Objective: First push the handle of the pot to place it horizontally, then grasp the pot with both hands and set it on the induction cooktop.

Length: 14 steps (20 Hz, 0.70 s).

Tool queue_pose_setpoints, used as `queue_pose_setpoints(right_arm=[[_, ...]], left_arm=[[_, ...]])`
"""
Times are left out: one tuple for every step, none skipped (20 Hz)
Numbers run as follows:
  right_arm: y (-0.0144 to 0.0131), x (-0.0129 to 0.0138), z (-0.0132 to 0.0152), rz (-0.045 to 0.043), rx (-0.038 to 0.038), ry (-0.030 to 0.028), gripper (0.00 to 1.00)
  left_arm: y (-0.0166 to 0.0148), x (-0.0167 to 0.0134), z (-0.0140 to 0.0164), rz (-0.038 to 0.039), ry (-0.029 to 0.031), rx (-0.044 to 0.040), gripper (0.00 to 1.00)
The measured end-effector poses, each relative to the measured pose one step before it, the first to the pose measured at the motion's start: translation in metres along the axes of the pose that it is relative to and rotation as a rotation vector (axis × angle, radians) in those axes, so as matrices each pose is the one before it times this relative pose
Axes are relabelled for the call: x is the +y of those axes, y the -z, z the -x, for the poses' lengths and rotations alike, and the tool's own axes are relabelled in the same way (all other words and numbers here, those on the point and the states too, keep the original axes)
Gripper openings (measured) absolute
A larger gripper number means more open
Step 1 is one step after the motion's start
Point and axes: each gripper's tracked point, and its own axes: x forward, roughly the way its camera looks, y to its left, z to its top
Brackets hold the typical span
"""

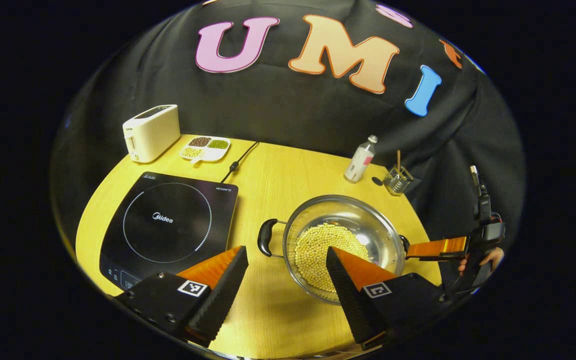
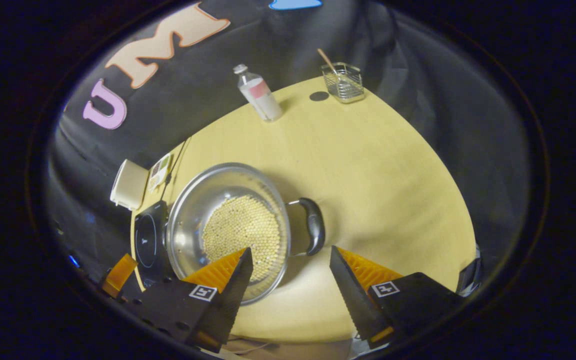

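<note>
A steel pot [image 1: 363, 225] holding yellow beans [image 1: 325, 252] stands on the wooden table, right of the black induction cooktop [image 1: 168, 225]. Its black left handle [image 1: 266, 237] lies just ahead of my left gripper [image 1: 287, 267], which is open and holds nothing. The right gripper [image 1: 410, 252], held by a hand [image 1: 490, 257], reaches in beside the pot's right side. In the right gripper view the pot [image 2: 193, 210] has its black handle [image 2: 314, 226] a little ahead of my open right gripper [image 2: 290, 270], not touching it. The cooktop [image 2: 147, 240] lies beyond the pot.
A cream toaster [image 1: 150, 131] and a divided dish of beans [image 1: 205, 148] stand at the back left, with a black cable [image 1: 240, 160] behind the cooktop. A bottle [image 1: 361, 159] and a glass holder with a stick [image 1: 398, 177] stand at the back right. The table edge curves close below my fingers.
</note>
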Motion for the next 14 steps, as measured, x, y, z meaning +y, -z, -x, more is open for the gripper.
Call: queue_pose_setpoints(right_arm=[[-0.00144, -0.00521, -0.00729, 0.0029, 0.01524, 0.00239, 0.95], [-0.00057, -0.00452, -0.0054, 0.0006, 0.01615, -0.00121, 0.95], [-0.00106, -0.00259, -0.00664, -0.00313, 0.01949, -0.00663, 0.95], [0.00009, -0.00095, -0.00641, -0.00332, 0.02125, -0.00969, 0.95], [-0.00015, 0.00045, -0.00596, -0.00064, 0.01896, -0.00956, 0.95], [0.00135, 0.00031, -0.00607, 0.00213, 0.0167, -0.00667, 0.95], [0.00086, 0.00103, -0.00642, 0.00167, 0.01887, -0.00994, 0.95], [0.00236, 0.00252, -0.00387, -0.00187, 0.0196, -0.01252, 0.95], [0.00062, 0.00267, -0.00418, 0.00028, 0.01744, -0.01454, 0.96], [0.00198, 0.00236, -0.00374, 0.00288, 0.01807, -0.01333, 0.96], [0.00074, 0.00128, -0.00365, 0.00437, 0.01782, -0.0137, 0.95], [0.00348, 0.00093, -0.00475, 0.00432, 0.01773, -0.00825, 0.95], [0.00104, 0.00028, -0.00474, 0.00545, 0.01574, -0.00522, 0.95], [0.001, 0.00147, -0.00327, 0.00459, 0.0117, -0.00502, 0.95]], left_arm=[[0.00144, 0.00278, -0.009, -0.00433, -0.01335, 0.01374, 0.97], [0.00181, 0.00221, -0.00871, -0.0001, -0.01388, 0.01858, 0.97], [0.00365, 0.00282, -0.0091, -0.0005, -0.01544, 0.02086, 0.97], [0.00025, 0.00358, -0.00772, -0.00183, -0.02126, 0.01618, 0.97], [0.0008, 0.00277, -0.00659, 0.0001, -0.01962, 0.0141, 0.98], [0.00031, 0.00065, -0.00461, -0.00269, -0.00393, 0.01033, 0.97], [-0.00003, 0.00076, -0.00873, -0.00467, -0.00455, 0.01153, 0.98], [0.00174, 0.00122, -0.00715, -0.00533, -0.00273, 0.02167, 1.0], [0.0026, 0.00061, -0.00621, -0.00786, 0.00092, 0.02226, 0.97], [0.00174, 0.00174, -0.00617, -0.01088, -0.00274, 0.02065, 0.98], [0.00185, 0.00097, -0.00648, -0.00831, 0.00137, 0.02008, 0.98], [0.00184, -0.00054, -0.00643, -0.00687, 0.00225, 0.02171, 0.97], [0.003, -0.0003, -0.00592, -0.00489, 0.00575, 0.02278, 0.97], [0.00194, -0.00071, -0.00657, 0.0014, 0.00434, 0.01701, 0.97]])
